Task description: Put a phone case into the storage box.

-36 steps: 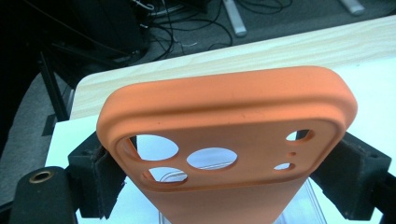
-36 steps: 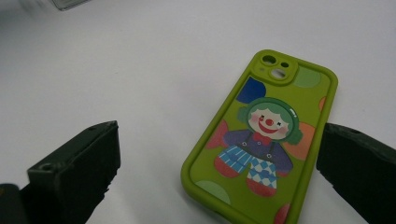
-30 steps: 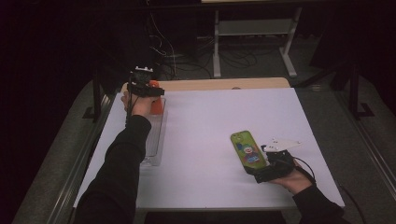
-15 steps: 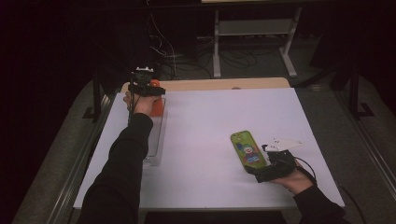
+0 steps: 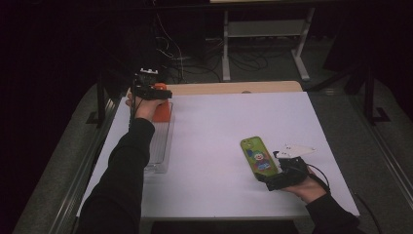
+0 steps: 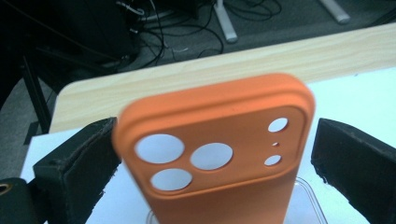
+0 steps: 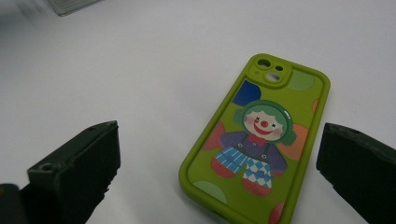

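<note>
Opened lately, left tool (image 6: 210,163) hovers above white table (image 5: 219,122), dark room.

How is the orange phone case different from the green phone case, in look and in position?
1. The orange phone case is plain; the green phone case carries a clown picture.
2. The orange one stands upright in the clear tray; the green one lies flat on the white table.
3. The orange one has three large round camera holes; the green one has a smaller raised camera block.
Both sit between open jaws, untouched by them.
</note>
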`<control>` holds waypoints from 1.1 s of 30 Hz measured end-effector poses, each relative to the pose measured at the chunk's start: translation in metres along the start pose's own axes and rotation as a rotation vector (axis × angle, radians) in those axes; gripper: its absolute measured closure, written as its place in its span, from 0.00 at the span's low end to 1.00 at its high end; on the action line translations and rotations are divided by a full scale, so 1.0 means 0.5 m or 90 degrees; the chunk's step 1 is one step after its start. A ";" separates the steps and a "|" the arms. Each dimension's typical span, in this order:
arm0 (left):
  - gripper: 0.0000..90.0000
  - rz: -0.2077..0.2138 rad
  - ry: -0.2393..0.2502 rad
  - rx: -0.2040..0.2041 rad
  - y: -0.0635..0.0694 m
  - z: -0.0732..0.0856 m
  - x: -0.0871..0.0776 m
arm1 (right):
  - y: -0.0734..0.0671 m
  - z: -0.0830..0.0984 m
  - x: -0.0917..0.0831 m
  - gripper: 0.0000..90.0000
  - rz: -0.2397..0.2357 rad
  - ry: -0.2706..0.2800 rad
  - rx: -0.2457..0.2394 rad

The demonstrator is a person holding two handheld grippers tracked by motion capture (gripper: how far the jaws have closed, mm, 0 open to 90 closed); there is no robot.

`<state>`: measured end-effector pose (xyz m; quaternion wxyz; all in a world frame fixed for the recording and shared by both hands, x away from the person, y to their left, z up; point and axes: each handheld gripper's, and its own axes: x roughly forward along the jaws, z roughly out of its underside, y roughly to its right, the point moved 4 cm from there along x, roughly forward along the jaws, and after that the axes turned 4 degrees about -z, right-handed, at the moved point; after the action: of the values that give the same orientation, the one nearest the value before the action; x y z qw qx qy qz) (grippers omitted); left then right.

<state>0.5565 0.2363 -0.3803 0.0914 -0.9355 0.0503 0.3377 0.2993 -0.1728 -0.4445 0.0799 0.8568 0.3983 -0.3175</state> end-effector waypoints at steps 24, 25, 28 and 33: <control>0.02 0.208 0.025 0.076 0.024 0.027 -0.181 | -0.001 -0.002 0.005 0.00 0.004 -0.006 -0.004; 0.02 0.219 0.031 0.077 0.031 0.030 -0.188 | -0.001 -0.002 0.005 0.00 0.004 -0.006 -0.004; 0.02 0.246 0.044 0.092 0.050 0.040 -0.208 | 0.000 -0.002 0.006 0.00 0.005 -0.008 -0.005; 0.02 0.292 0.059 0.121 0.091 0.058 -0.241 | -0.002 -0.003 0.007 0.00 0.005 -0.012 -0.004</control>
<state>0.4390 0.2015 -0.3315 0.0972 -0.9014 0.2967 0.3000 0.3010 -0.1691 -0.4455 0.0876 0.8550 0.3955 -0.3237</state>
